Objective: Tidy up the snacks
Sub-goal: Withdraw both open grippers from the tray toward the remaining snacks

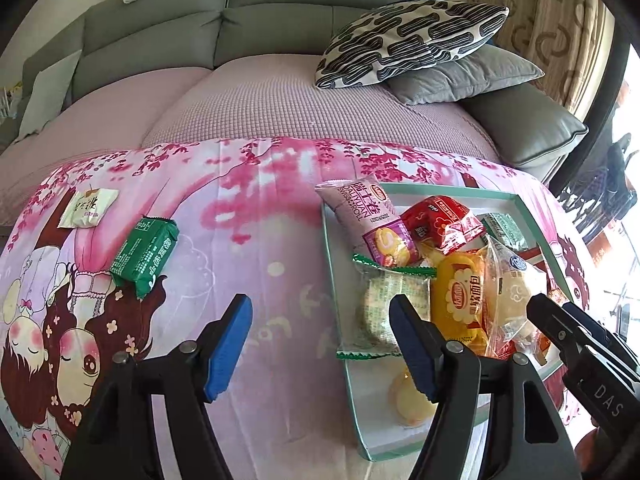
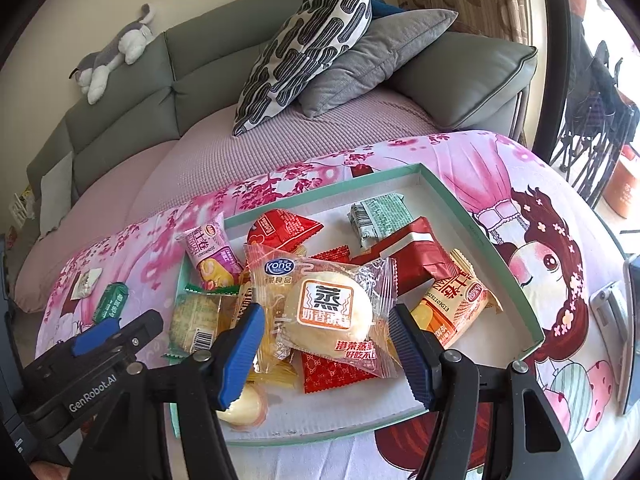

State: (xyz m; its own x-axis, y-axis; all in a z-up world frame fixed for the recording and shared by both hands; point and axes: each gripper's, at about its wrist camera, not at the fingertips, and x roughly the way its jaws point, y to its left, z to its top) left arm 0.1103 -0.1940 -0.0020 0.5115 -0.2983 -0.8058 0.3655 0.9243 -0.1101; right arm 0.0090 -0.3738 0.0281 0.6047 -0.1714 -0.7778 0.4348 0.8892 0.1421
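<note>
A shallow mint-rimmed tray (image 1: 520,199) (image 2: 480,220) on the pink cartoon cloth holds several wrapped snacks. Among them are a clear-wrapped steamed bun (image 2: 328,312), a pink swiss roll pack (image 1: 364,216) and a red pack (image 1: 440,220). A green packet (image 1: 144,254) and a white packet (image 1: 88,208) lie loose on the cloth left of the tray. My left gripper (image 1: 320,344) is open and empty over the tray's left edge. My right gripper (image 2: 326,352) is open, its fingers on either side of the bun, above the tray's front. It also shows in the left wrist view (image 1: 560,328).
A grey sofa (image 1: 280,12) with a purple cover stands behind the table. A patterned pillow (image 1: 412,40) and a grey pillow (image 1: 464,76) lie on it. A plush toy (image 2: 116,56) rests on the backrest. A phone (image 2: 612,312) lies at the cloth's right.
</note>
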